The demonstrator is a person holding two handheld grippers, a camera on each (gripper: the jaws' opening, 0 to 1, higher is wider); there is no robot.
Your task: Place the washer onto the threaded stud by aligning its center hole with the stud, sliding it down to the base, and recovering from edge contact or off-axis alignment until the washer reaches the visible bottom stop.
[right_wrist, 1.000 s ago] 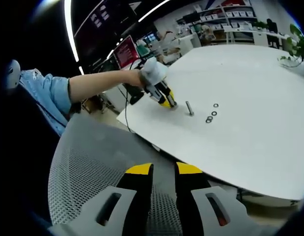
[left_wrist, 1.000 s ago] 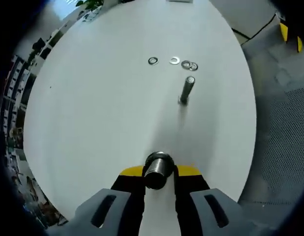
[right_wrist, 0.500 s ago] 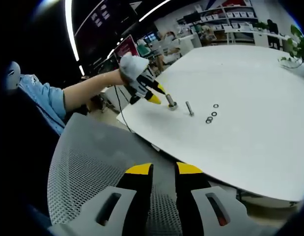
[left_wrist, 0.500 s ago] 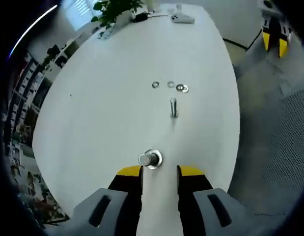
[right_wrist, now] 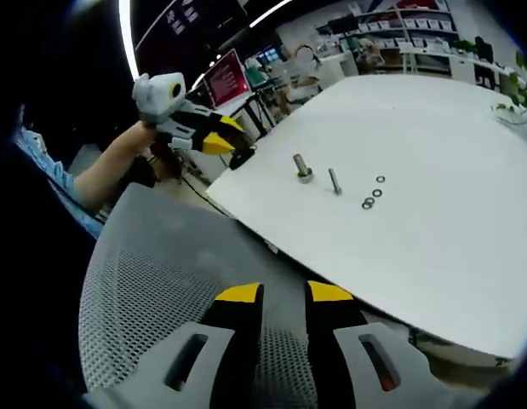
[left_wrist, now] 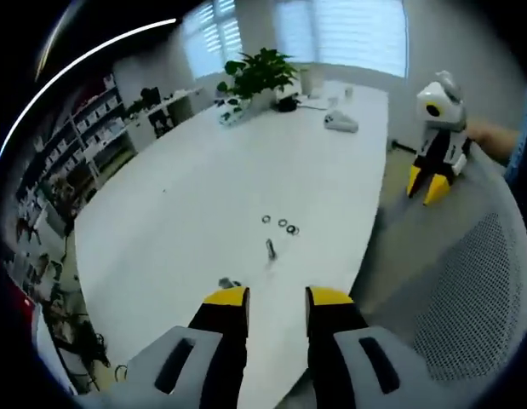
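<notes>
Washers [left_wrist: 282, 224] lay as small flat metal rings in a short row on the smooth white surface [left_wrist: 203, 187], just beyond a slim upright threaded stud [left_wrist: 270, 249]. In the left gripper view, a second, stubbier metal piece [left_wrist: 228, 283] sat nearer the camera, partly hidden behind the left jaw tip. The left hand-held gripper [left_wrist: 276, 300] had its yellow-tipped black jaws a narrow gap apart, holding nothing and touching nothing, raised above the near rim of the surface. At the right of that view the right hand-held gripper [left_wrist: 426, 189] showed, white-bodied with yellow tips, over a grey mesh chair back [left_wrist: 467, 307].

In the right gripper view, the left hand-held gripper [right_wrist: 237, 152] hung off the surface's [right_wrist: 433, 213] edge, held by a hand [right_wrist: 148, 128]. A thick bolt with a wide base [right_wrist: 302, 168] stood right of it, then the thin threaded stud [right_wrist: 335, 181], then the washers [right_wrist: 371, 196] lying loose. The right hand-held gripper [right_wrist: 283, 300] had its jaws slightly parted and empty above the grey mesh chair back [right_wrist: 161, 290].
</notes>
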